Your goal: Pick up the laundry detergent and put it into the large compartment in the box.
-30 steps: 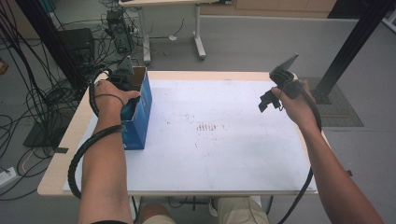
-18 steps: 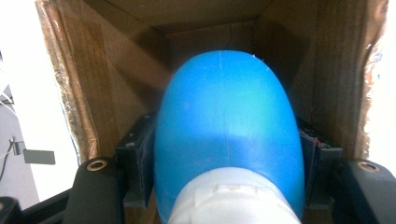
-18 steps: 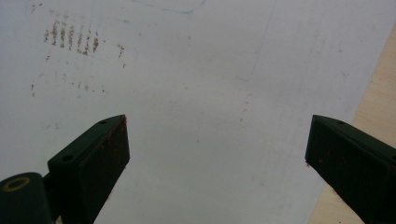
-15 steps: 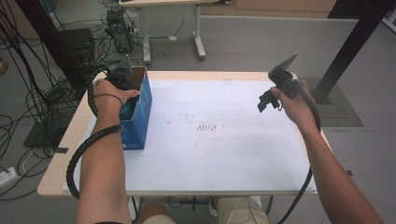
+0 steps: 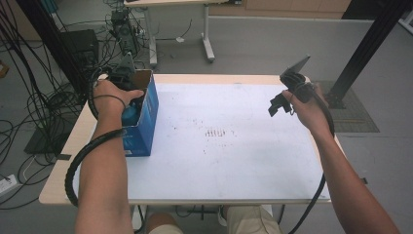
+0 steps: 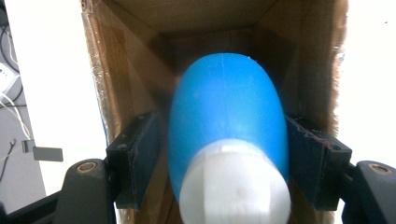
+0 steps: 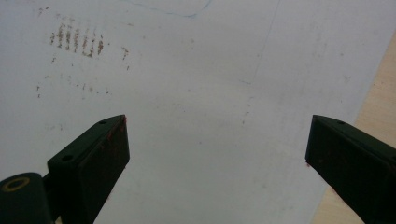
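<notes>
A blue cardboard box [image 5: 146, 117] stands open-topped at the table's left edge. My left gripper [image 5: 134, 108] reaches down into it, mostly hidden by the hand. In the left gripper view a blue bottle [image 6: 226, 121] with a white cap [image 6: 233, 186] lies between the jaws of the left gripper [image 6: 224, 154], inside the brown box walls [image 6: 135, 60]. Those jaws have just been opening, and the left pad stands a little off the bottle. My right gripper [image 5: 278, 105] hangs above the table's right side; the right gripper [image 7: 217, 154] is open with nothing in it.
The white table top [image 5: 234, 170] carries faint brown smudges [image 5: 216, 132] near its middle. Cables and a black stand [image 5: 63, 63] crowd the floor at the left. Another table's legs [image 5: 207, 34] stand behind, and a black post [image 5: 370, 44] rises at the right.
</notes>
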Tool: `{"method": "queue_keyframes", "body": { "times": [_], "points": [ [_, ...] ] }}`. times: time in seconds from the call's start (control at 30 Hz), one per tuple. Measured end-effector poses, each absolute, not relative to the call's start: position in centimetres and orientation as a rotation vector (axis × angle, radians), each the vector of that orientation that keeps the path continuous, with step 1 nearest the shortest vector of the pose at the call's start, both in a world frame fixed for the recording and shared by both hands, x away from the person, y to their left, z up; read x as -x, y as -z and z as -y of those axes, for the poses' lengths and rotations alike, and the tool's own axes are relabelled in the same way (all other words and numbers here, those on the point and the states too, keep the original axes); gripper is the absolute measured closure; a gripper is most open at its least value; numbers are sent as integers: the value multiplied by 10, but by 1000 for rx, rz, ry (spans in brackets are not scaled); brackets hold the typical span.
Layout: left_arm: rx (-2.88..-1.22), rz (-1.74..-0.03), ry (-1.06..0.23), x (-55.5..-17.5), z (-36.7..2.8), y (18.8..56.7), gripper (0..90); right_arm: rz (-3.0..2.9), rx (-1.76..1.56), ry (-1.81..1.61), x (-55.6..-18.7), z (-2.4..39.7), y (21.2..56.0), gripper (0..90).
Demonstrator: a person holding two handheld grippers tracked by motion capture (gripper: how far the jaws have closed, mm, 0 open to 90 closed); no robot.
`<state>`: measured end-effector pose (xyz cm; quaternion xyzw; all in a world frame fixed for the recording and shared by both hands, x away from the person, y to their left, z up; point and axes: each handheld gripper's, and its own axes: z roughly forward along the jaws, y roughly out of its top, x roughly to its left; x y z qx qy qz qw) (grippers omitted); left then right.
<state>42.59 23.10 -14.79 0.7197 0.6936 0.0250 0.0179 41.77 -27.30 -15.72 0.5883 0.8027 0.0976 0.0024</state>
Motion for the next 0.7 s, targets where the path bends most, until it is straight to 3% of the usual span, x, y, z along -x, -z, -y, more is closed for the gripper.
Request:
{"method": "queue_keyframes", "body": {
  "times": [0.7],
  "points": [
    [-2338, -1976, -184, -392, -206, 81, 187, -2517, -1826, -309, -422, 264, 149, 58]
  ]
}}
